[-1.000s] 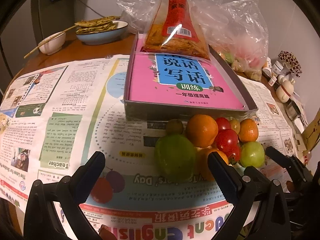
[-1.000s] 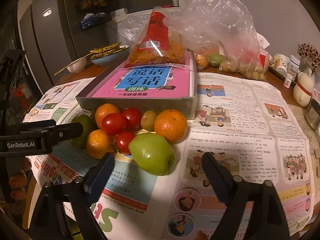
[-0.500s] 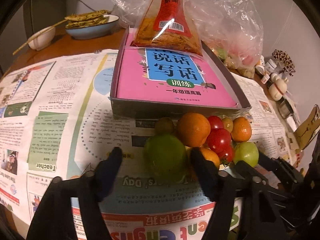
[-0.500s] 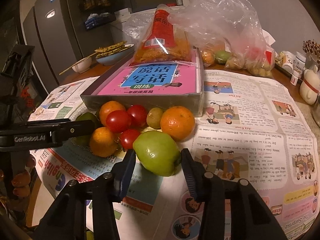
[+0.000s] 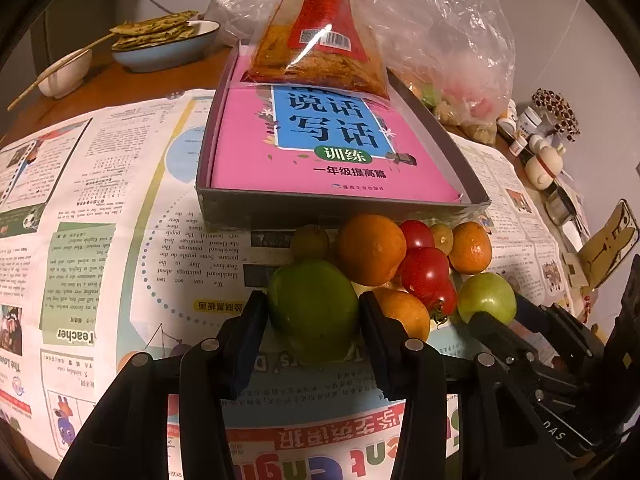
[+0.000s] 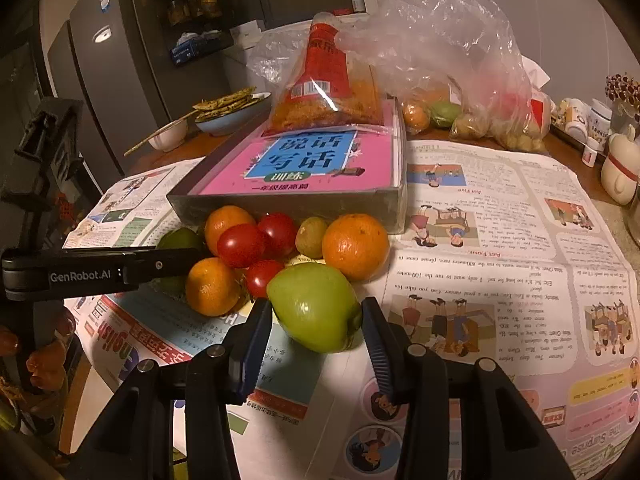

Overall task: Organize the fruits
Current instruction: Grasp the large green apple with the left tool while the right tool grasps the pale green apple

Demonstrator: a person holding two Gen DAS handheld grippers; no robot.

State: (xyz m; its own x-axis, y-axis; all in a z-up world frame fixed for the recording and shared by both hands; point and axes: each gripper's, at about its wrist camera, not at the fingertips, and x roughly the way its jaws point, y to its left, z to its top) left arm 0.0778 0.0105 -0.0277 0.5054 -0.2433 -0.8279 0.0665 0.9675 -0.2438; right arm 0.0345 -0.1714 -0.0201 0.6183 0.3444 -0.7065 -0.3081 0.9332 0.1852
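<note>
Left claw (image 5: 312, 312) clamping dark green fruit (image 5: 314, 310), right claw (image 6: 316, 316) clamping light green fruit (image 6: 314, 306), oranges (image 6: 355, 246) crowding behind.

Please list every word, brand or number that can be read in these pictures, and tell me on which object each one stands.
"GenRobot.AI": on the left gripper, seen from the right wrist camera.
"说话写话 训练 一年级提高篇": on the pink book in the grey box.
"Teacher": on the newspaper, upside down.
Newspaper body text, snack bag label and barcode: too small or blurred.
</note>
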